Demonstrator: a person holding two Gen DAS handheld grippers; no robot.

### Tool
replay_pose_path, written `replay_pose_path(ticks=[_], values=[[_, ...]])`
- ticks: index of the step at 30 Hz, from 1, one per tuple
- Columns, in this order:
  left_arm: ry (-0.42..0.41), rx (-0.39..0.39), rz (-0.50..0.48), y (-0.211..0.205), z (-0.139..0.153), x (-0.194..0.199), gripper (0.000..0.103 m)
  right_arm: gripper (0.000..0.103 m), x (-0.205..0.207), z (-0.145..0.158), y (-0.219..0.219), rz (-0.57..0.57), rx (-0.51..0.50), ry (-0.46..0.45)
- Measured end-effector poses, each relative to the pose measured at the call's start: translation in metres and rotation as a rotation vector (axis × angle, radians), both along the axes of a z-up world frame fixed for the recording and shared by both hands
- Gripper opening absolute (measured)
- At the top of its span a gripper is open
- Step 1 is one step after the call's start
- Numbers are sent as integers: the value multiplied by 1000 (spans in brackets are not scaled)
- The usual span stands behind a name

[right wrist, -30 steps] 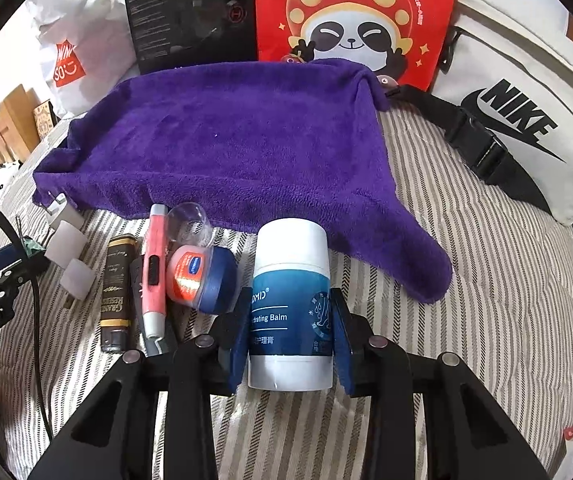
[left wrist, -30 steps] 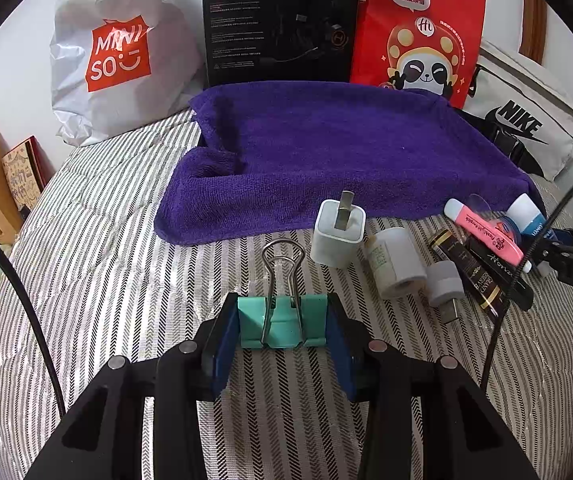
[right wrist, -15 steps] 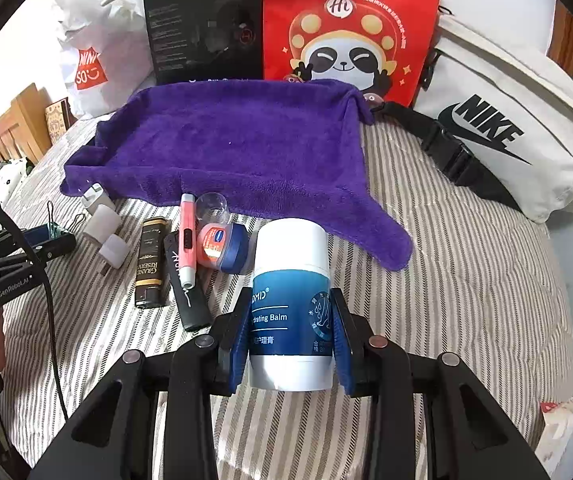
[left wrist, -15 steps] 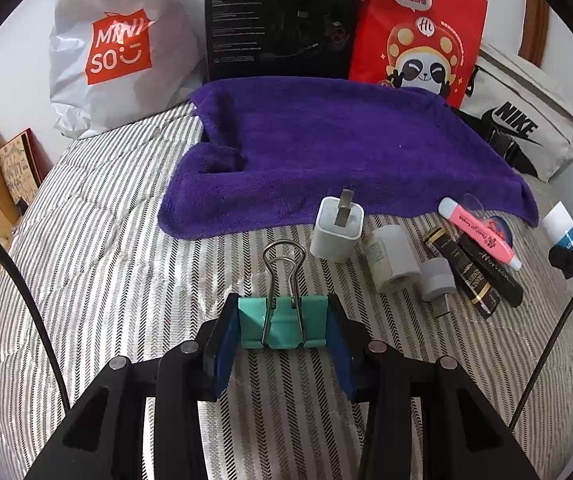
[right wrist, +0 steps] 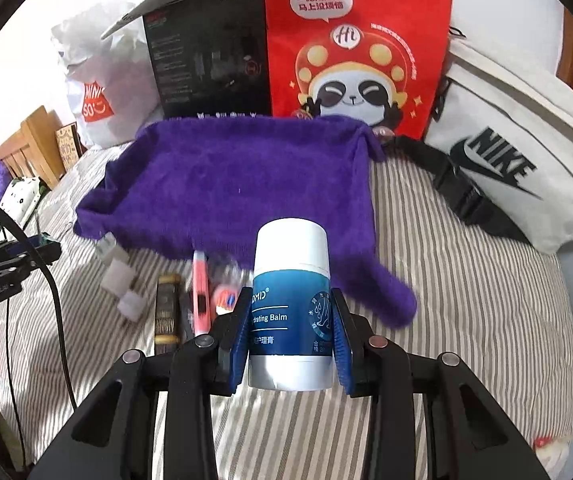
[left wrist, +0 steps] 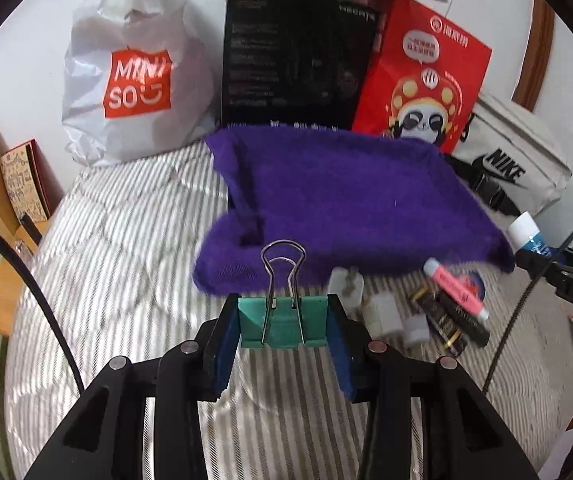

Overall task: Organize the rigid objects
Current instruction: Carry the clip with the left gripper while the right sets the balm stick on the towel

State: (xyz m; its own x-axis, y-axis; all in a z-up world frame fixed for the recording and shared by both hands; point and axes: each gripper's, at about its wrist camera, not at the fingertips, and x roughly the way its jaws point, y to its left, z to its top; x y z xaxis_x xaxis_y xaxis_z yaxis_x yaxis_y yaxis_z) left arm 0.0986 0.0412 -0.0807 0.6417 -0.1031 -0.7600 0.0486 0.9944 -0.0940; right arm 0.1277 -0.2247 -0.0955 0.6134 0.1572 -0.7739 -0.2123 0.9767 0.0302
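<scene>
Left fingers [left wrist: 228, 340] clamp binder clip [left wrist: 283, 322], right fingers [right wrist: 340, 340] balm stick [right wrist: 291, 304]; striped bedspread [right wrist: 466, 320], purple towel [right wrist: 246, 184].

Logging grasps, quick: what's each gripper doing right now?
Left gripper: closed on the green binder clip.
Right gripper: closed on the balm stick.

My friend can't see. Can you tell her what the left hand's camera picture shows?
The left gripper pinches a green binder clip above a striped bed. Ahead lies a purple towel, with a white plug, a pink pen and dark tubes beside it. Shopping bags and a black box stand behind.
</scene>
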Motion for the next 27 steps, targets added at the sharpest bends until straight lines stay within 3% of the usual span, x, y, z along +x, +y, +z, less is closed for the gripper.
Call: replay_pose_path(ticks=[11,19,27], values=[[-24,-39,32,24,13,46,39,36,82,13,10,14,11,-21],[-10,-63,50,34,1,60,39,36,155,-15,9,-21,-9,34],[2,-77,51,38,-6,65,39,36,201,-42,13,-38,-27,107]])
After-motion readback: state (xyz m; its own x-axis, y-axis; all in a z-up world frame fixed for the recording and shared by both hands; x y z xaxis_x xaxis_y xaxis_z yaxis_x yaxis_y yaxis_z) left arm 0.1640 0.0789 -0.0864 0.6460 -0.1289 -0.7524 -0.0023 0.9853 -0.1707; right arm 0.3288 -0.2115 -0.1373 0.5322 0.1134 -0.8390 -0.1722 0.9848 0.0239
